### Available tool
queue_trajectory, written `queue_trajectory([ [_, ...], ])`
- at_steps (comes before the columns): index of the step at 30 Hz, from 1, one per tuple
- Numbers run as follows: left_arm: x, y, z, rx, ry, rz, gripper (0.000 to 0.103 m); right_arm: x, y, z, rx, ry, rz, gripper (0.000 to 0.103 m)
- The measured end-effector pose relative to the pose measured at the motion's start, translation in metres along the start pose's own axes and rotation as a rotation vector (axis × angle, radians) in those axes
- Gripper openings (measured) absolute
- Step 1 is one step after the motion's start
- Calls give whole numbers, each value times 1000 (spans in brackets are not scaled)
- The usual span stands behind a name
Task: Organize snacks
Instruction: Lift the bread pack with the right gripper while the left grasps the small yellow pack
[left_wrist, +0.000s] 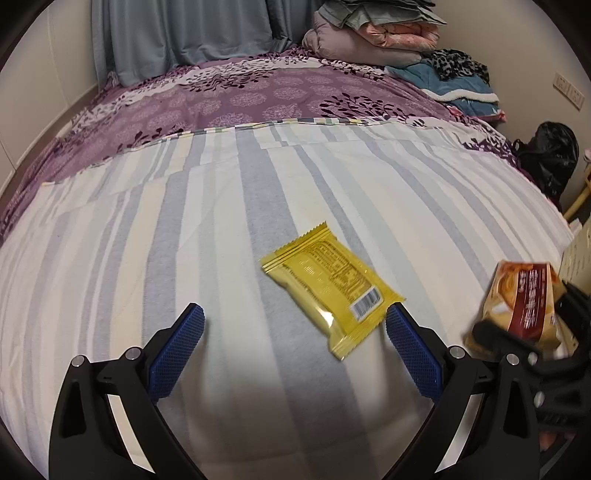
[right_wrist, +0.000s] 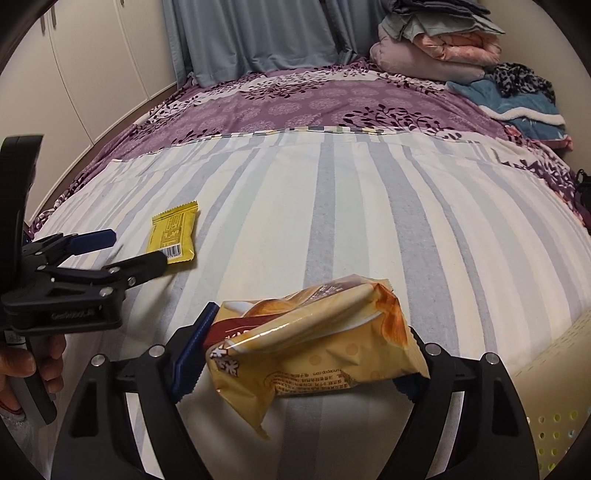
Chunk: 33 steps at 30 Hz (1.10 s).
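Open striped bed cover, few obstacles

Wide flat striped sheet (left_wrist: 258, 192) free ahead and to the left; only the yellow packet (left_wrist: 327, 291) lying between the open left tongs (left_wrist: 295, 334), close to the right pad. To the right, right tongs (right_wrist: 295, 354) clamped on an orange snack bag (right_wrist: 317, 339), perforated basket (right_wrist: 554, 369) beside. Folded blankets (left_wrist: 373, 33) far back.

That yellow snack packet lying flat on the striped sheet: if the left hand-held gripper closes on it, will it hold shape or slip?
The yellow packet looks like a thin, puffed foil pouch, so it probably crumples rather than staying stiff. Its glossy film may slide between the pads. It likely weighs little; on the soft striped sheet, the open left hand-held gripper could push it aside.
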<state>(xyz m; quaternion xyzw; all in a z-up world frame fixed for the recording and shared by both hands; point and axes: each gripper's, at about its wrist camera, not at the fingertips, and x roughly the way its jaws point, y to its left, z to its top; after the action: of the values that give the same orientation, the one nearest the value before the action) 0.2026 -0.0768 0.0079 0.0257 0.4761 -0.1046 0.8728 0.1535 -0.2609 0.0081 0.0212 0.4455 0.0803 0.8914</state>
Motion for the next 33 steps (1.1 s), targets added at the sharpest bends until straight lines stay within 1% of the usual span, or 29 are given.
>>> queue_trajectory([
  [5,12,-8,12,-43,5,10,100,1,1,0,-5,-3,-3,81],
  [10,27,-12,19,-35,33,80,100,1,0,-1,4,-7,6,81],
  [12,27,-6,17,-43,34,71,100,1,0,-1,4,-7,6,81],
  [17,21,19,11,-75,38,94,100,1,0,-1,-1,-9,0,81],
  [20,19,32,8,-101,37,91,100,1,0,-1,-2,-9,-1,81],
  [23,19,31,9,-79,31,85,100,1,0,-1,-1,-10,0,82],
  [27,21,18,15,19,10,57,100,1,0,-1,0,-10,2,82],
  [30,25,6,22,113,0,38,92,1,1,-2,-1,-9,1,82],
  [32,27,4,27,141,-2,1,82,2,2,-2,-1,-10,1,82],
  [33,28,4,29,154,-2,-23,75,1,2,-2,-1,-10,1,82],
])
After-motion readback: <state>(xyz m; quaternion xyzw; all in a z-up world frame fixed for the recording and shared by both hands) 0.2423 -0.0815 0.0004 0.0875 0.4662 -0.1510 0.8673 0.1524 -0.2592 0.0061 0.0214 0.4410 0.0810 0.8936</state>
